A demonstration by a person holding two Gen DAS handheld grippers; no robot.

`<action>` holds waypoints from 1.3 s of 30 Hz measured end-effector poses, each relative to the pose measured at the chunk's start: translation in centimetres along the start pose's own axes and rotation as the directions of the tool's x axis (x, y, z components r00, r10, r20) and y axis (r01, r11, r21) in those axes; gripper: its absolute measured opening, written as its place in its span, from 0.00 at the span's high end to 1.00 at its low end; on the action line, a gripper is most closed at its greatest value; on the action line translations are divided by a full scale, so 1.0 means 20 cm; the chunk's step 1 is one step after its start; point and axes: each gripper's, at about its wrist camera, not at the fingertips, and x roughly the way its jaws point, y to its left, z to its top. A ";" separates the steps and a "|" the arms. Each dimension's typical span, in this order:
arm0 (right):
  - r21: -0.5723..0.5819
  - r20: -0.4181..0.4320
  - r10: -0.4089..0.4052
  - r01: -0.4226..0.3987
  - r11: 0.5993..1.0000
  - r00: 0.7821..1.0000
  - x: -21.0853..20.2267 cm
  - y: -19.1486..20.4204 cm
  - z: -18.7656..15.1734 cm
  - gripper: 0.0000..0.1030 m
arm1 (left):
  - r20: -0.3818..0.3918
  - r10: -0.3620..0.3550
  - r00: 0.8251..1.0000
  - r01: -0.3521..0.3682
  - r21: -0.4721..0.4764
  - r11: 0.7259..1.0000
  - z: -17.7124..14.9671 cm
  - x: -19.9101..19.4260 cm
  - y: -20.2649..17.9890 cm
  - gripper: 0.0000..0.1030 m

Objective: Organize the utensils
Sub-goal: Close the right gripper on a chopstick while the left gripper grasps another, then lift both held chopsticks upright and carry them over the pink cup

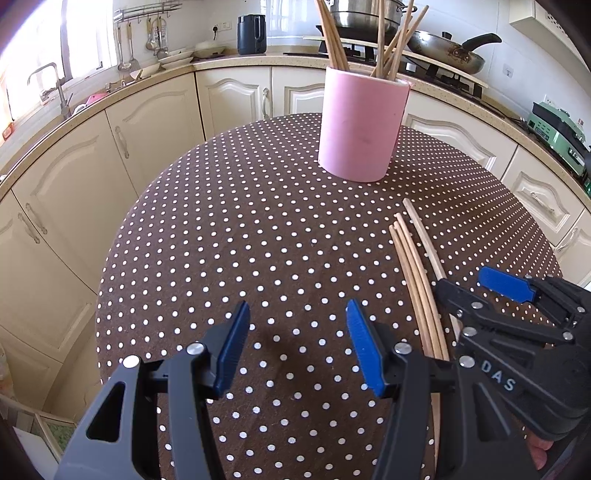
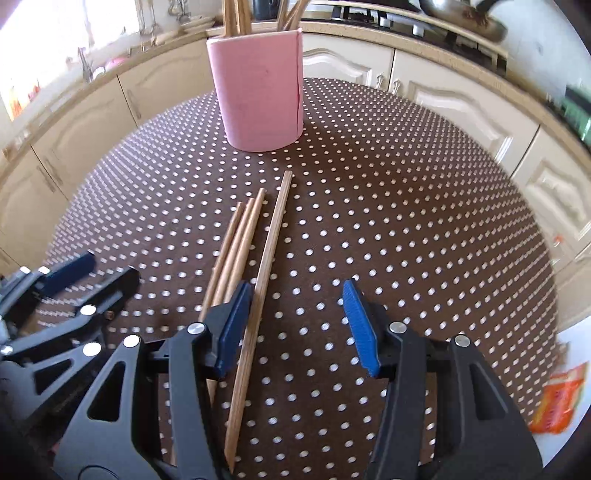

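Observation:
A pink holder [image 1: 364, 125] [image 2: 258, 85] with several wooden chopsticks upright in it stands at the far side of the dotted tablecloth [image 1: 258, 240]. Three loose chopsticks [image 2: 236, 240] [image 1: 413, 280] lie side by side on the cloth, and a single chopstick [image 2: 267, 266] lies just right of them. My right gripper [image 2: 295, 314] is open over them: the single chopstick runs between its jaws close to the left pad [image 2: 232, 325], and the three pass under that finger. My left gripper [image 1: 295, 332] is open over bare cloth, left of the chopsticks, with nothing between its fingers.
Cream cabinets [image 1: 147, 140] and a countertop curve round the table. A kettle [image 1: 251, 33], a pot and a frying pan [image 1: 447, 51] stand on the counter behind. An orange packet [image 2: 557, 402] lies off the table's right edge.

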 end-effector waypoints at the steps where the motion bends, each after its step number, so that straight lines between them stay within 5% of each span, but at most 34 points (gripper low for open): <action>1: -0.005 0.003 -0.002 0.002 1.000 1.000 -0.01 0.02 0.01 0.51 | 0.000 -0.003 1.000 0.003 -0.001 1.000 0.00 0.00 -0.01 0.47; 7: -0.003 0.057 0.027 -0.027 1.000 0.998 0.02 -0.03 0.03 0.91 | -0.007 -0.032 0.999 0.032 -0.003 0.999 0.00 0.01 -0.04 0.47; 16: 0.126 0.087 0.208 -0.218 0.968 0.974 0.01 -0.21 -0.03 0.93 | -0.039 -0.149 0.988 0.150 0.020 0.989 0.03 0.03 -0.15 0.47; 32: 0.164 0.094 0.257 -0.270 0.949 0.962 0.01 -0.28 -0.06 0.93 | -0.124 -0.186 0.975 0.186 -0.014 0.982 0.12 0.11 -0.19 0.45; 39: 0.176 0.096 0.273 -0.286 0.942 0.957 0.01 -0.30 -0.06 0.93 | -0.153 -0.064 0.986 0.073 0.055 0.996 0.16 0.15 -0.31 0.44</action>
